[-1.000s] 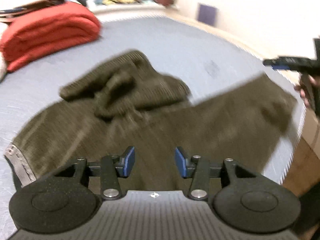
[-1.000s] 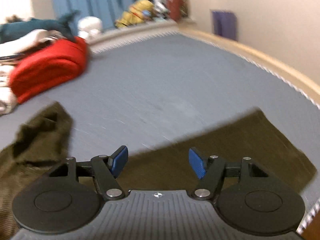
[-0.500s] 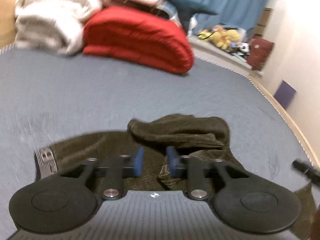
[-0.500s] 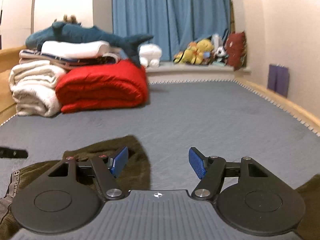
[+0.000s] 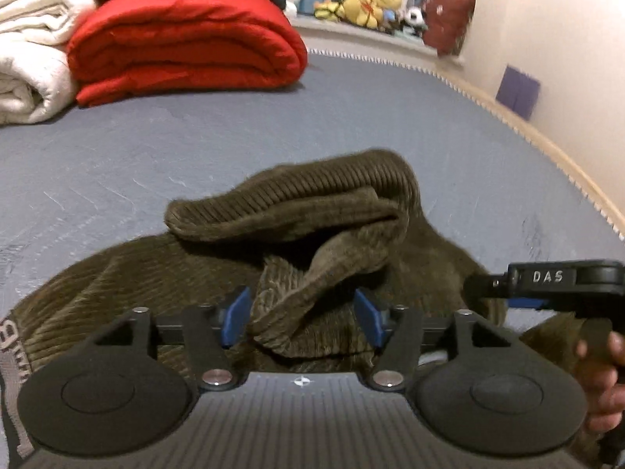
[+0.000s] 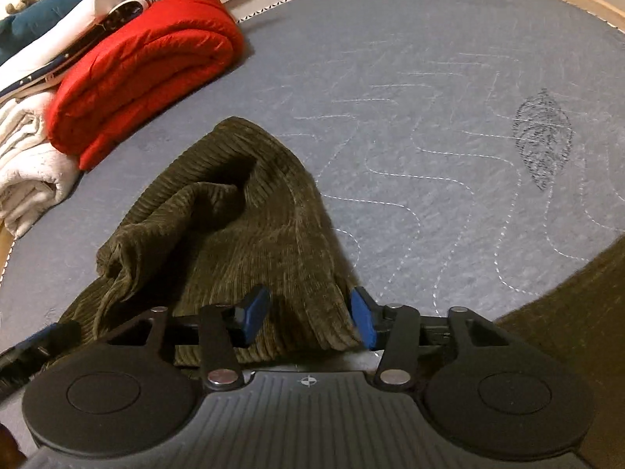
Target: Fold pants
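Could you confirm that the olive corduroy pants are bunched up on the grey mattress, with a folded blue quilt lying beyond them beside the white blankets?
Not quite: the folded quilt is red, not blue, as the left wrist view shows. The olive corduroy pants are indeed bunched on the grey mattress, beside the white blankets.

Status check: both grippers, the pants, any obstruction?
Left gripper open, just widened, straddling a bunched fold. Right gripper open, closing around pants edge. Nothing in the way.

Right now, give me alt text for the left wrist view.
The left gripper hangs open over crumpled olive corduroy pants on a grey mattress, a fold between its blue pads. The right gripper reaches in from the right; a red blanket lies behind.
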Motion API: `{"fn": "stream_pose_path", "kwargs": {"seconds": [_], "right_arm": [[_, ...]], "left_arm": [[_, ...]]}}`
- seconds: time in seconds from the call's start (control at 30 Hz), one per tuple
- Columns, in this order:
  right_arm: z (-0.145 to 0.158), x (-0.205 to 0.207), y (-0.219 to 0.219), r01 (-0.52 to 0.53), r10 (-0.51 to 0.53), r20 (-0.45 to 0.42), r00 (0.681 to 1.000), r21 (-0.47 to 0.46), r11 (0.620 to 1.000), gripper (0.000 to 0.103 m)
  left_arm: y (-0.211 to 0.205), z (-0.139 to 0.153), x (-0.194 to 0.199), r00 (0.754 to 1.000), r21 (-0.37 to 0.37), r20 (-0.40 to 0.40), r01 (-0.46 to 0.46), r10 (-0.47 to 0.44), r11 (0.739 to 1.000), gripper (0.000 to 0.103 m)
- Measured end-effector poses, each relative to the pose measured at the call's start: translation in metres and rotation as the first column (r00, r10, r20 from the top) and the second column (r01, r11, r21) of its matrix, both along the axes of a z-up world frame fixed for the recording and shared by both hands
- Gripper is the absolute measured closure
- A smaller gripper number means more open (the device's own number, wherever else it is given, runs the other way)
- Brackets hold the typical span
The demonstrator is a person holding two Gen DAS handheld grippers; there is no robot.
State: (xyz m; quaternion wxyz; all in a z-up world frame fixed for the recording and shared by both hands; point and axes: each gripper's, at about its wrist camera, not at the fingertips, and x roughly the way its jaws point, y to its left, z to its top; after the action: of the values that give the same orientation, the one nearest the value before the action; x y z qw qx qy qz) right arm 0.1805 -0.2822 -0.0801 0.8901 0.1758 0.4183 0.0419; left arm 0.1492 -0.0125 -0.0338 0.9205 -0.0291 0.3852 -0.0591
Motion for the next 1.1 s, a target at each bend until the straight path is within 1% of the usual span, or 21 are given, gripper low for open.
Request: {"fn": "stream_pose_path", "kwargs": {"seconds": [0.1,0.2,0.27,0.3,0.33,0.37,0.4,0.43,0.47,0.53,0.57,0.63,0.73,0.8,0.83,0.87,0.9,0.93,0.97,1.0,1.1], "right_arm": [[-0.005,0.006,0.007,-0.027,0.027,-0.019,0.999,-0.032,0.999,0.045],[-0.01,0.009,0.011,-0.042,0.039,-0.04,0.998,-0.063,0.997,0.05],[-0.009,0.008,0.013,-0.052,0.049,-0.029,0.998,-0.096,0.994,0.065],[-0.006,0.008,0.013,-0.057,0.055,-0.02,0.998,-0.108,0.993,0.077],[-0.003,0.007,0.012,-0.063,0.063,-0.008,0.998,-0.113,0.992,0.084],[-0.001,0.006,0.011,-0.068,0.069,0.005,0.998,-0.11,0.992,0.085],[0.004,0.004,0.01,-0.074,0.076,0.021,0.997,-0.107,0.992,0.088],[0.008,0.002,0.009,-0.081,0.086,0.038,0.996,-0.107,0.991,0.089],[0.014,-0.001,0.009,-0.091,0.098,0.065,0.993,-0.107,0.99,0.089],[0.028,-0.007,0.007,-0.11,0.122,0.131,0.984,-0.098,0.989,0.091],[0.036,-0.011,0.005,-0.115,0.128,0.166,0.978,-0.088,0.99,0.091],[0.054,-0.019,-0.003,-0.107,0.117,0.236,0.965,-0.054,0.993,0.091],[0.088,-0.032,-0.026,-0.089,0.064,0.377,0.924,0.049,0.995,0.092],[0.106,-0.042,-0.044,-0.08,0.022,0.461,0.887,0.105,0.991,0.093],[0.111,-0.046,-0.054,-0.074,-0.001,0.491,0.871,0.134,0.988,0.093],[0.114,-0.048,-0.063,-0.061,-0.029,0.509,0.86,0.159,0.985,0.093],[0.112,-0.049,-0.071,-0.04,-0.055,0.512,0.857,0.172,0.984,0.093],[0.108,-0.046,-0.078,-0.004,-0.083,0.492,0.866,0.173,0.985,0.093],[0.101,-0.041,-0.083,0.026,-0.1,0.46,0.882,0.165,0.986,0.093],[0.09,-0.032,-0.088,0.048,-0.11,0.405,0.908,0.16,0.986,0.093],[0.055,-0.008,-0.096,0.086,-0.123,0.233,0.965,0.161,0.983,0.093]], "left_arm": [[-0.004,-0.014,0.006,1.0,-0.001,-0.028,0.01,-0.01,1.0,0.035],[-0.003,-0.024,0.016,0.999,0.025,-0.033,0.013,-0.012,1.0,0.035],[-0.002,-0.027,0.018,0.999,0.037,-0.032,0.013,-0.012,0.999,0.038],[-0.001,-0.029,0.019,0.999,0.039,-0.033,0.014,-0.013,0.999,0.041],[-0.001,-0.03,0.02,0.999,0.045,-0.033,0.015,-0.013,0.999,0.052],[-0.002,-0.029,0.021,0.999,0.062,-0.035,0.012,-0.01,0.998,0.067],[-0.002,-0.029,0.021,0.999,0.084,-0.04,0.008,-0.005,0.996,0.073],[-0.002,-0.028,0.021,0.999,0.088,-0.045,0.009,-0.005,0.996,0.085],[0.0,-0.026,0.021,0.999,0.071,-0.047,0.012,-0.009,0.997,0.091],[0.004,-0.017,0.019,1.0,0.039,-0.023,-0.005,0.006,0.999,0.093],[0.006,-0.01,0.016,1.0,0.017,0.0,-0.015,0.015,1.0,0.094],[0.014,0.011,0.008,0.997,-0.103,0.075,-0.011,0.018,0.995,0.094],[0.03,0.049,-0.012,0.973,-0.334,0.232,0.088,-0.009,0.938,0.094],[0.036,0.061,-0.019,0.96,-0.427,0.272,0.182,-0.066,0.886,0.094],[0.038,0.058,-0.017,0.964,-0.468,0.241,0.215,-0.111,0.857,0.094],[0.038,0.048,-0.012,0.972,-0.494,0.171,0.228,-0.164,0.839,0.094],[0.037,0.038,-0.008,0.977,-0.49,0.111,0.213,-0.182,0.845,0.094],[0.037,0.026,-0.005,0.981,-0.482,0.047,0.187,-0.187,0.856,0.094],[0.038,0.015,-0.002,0.981,-0.493,0.0,0.171,-0.196,0.853,0.094],[0.039,0.005,0.001,0.977,-0.507,-0.046,0.158,-0.209,0.848,0.094],[0.034,-0.011,0.005,0.956,-0.483,-0.13,0.171,-0.264,0.858,0.09]]}}
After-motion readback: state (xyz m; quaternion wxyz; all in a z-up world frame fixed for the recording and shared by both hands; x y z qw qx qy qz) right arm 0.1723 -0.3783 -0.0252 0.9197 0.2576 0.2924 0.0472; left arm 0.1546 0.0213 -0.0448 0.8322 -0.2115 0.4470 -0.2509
